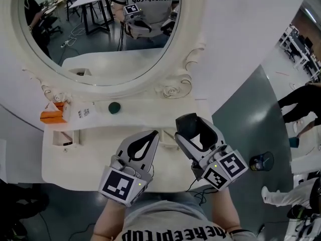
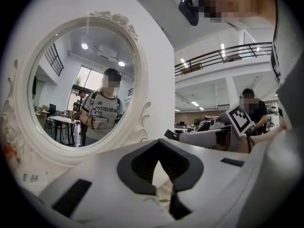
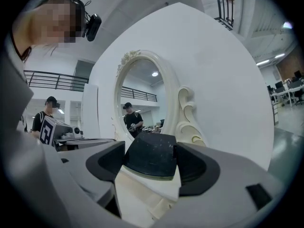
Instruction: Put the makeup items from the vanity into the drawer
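Head view: the white vanity (image 1: 95, 154) stands under an oval mirror (image 1: 100, 34) whose top is cut off by the frame edge; the left gripper (image 1: 152, 135) hangs over the front of the tabletop with its jaws brought together at the tips and nothing between them; the right gripper (image 1: 196, 130), just beside it, clamps a dark item (image 1: 186, 122), though its shape is hard to read from above. A small green round item (image 1: 114, 107) lies near the mirror's foot, well apart from both grippers; further left sit an orange box (image 1: 51, 116) and a white printed packet (image 1: 81, 111), touching or nearly so, the print too small to read; below them is a small open compartment (image 1: 65, 137), and whether that is the drawer I cannot tell.

Left gripper view: the jaws meet at their tips, leaving only a teardrop gap behind them, empty; the tabletop below is mostly hidden by the gripper's body.

Right gripper view: the jaws press on the two sides of the dark item, a black, flat-fronted piece with faint specks; its lower part is hidden behind the jaws.
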The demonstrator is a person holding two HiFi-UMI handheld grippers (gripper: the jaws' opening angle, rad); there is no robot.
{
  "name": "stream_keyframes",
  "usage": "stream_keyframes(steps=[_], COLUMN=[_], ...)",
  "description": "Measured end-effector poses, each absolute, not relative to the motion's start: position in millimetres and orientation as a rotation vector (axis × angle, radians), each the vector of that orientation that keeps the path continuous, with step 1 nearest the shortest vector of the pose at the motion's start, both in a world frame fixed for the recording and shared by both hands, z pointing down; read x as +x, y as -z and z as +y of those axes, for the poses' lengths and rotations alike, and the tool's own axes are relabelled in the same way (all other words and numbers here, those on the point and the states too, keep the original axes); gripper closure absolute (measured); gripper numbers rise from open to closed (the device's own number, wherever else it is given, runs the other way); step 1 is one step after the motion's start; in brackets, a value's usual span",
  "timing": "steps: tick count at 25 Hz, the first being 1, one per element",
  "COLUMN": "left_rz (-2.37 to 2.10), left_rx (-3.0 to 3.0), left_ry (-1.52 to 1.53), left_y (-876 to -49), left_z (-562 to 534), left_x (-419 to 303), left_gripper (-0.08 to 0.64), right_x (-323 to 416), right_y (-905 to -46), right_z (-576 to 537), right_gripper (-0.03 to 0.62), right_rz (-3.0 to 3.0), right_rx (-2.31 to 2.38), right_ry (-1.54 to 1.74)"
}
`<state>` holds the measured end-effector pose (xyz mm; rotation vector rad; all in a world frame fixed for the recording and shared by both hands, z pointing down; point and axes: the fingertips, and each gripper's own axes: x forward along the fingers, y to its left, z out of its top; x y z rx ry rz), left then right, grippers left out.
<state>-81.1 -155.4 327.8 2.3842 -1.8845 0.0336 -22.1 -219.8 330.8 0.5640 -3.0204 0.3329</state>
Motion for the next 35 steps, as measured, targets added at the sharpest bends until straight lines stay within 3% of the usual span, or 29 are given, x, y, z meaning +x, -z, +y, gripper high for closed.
stream_keyframes(steps=[35], left_rz=[-2.068], left_rx=[2.052], left_ry=[-0.058], left_y=[-370], left_z=[-170], left_x=[-78], left_gripper=[0.545], right_x=[-24], right_y=[-475], right_z=[-254], right_gripper=[0.232], right_rz=[-2.717], right_rx=[0.244], right_ry=[-0.409])
